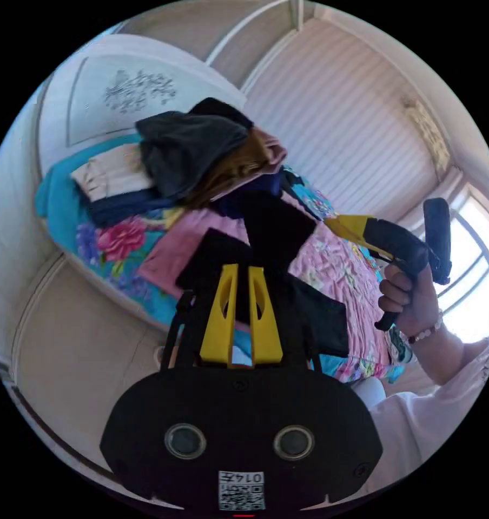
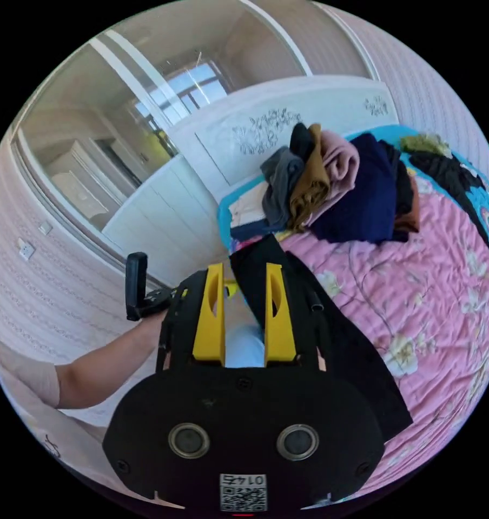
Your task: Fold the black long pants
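The black long pants (image 1: 279,227) hang stretched above the pink quilt, and their cloth drapes down past my left gripper (image 1: 243,268). Its yellow jaws stand close together with black cloth pinched between them. To the right, a hand holds my right gripper (image 1: 331,220) at the pants' far corner. In the right gripper view the black pants (image 2: 336,335) run between the jaws of the right gripper (image 2: 244,267) and fall away to the right. Those jaws stand a little apart with cloth filling the gap near the tips. A person's forearm (image 2: 93,373) reaches in from the left.
A heap of mixed clothes (image 1: 201,151) (image 2: 331,189) sits near the white headboard (image 1: 120,92) (image 2: 288,124). Folded items (image 1: 114,178) lie beside it. The pink floral quilt (image 1: 342,275) (image 2: 444,281) covers the bed. White wardrobe doors (image 2: 147,211) stand left of the bed, and a bright window (image 1: 471,281) is at the right.
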Available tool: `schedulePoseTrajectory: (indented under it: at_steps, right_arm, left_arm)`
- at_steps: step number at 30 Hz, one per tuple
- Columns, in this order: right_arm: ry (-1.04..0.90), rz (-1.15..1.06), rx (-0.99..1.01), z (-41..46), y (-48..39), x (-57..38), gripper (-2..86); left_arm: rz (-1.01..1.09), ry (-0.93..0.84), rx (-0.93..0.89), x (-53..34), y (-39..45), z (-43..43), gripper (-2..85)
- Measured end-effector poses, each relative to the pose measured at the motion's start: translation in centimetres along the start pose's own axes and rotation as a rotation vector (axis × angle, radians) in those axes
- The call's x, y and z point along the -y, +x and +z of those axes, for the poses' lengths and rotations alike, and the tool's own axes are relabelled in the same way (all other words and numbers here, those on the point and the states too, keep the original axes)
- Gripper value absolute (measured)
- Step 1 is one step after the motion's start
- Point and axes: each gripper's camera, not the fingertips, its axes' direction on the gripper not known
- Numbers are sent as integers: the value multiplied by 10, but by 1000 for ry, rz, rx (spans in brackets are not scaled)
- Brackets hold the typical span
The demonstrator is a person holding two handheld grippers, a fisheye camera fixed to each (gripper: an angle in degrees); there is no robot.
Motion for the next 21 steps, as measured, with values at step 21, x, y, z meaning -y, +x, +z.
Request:
schedulePoseTrajectory:
  at_steps: [21]
  right_arm:
    - [-160, 188, -271, -76, 17, 47, 10]
  left_arm:
    - [652, -266, -6, -41, 79, 67, -7]
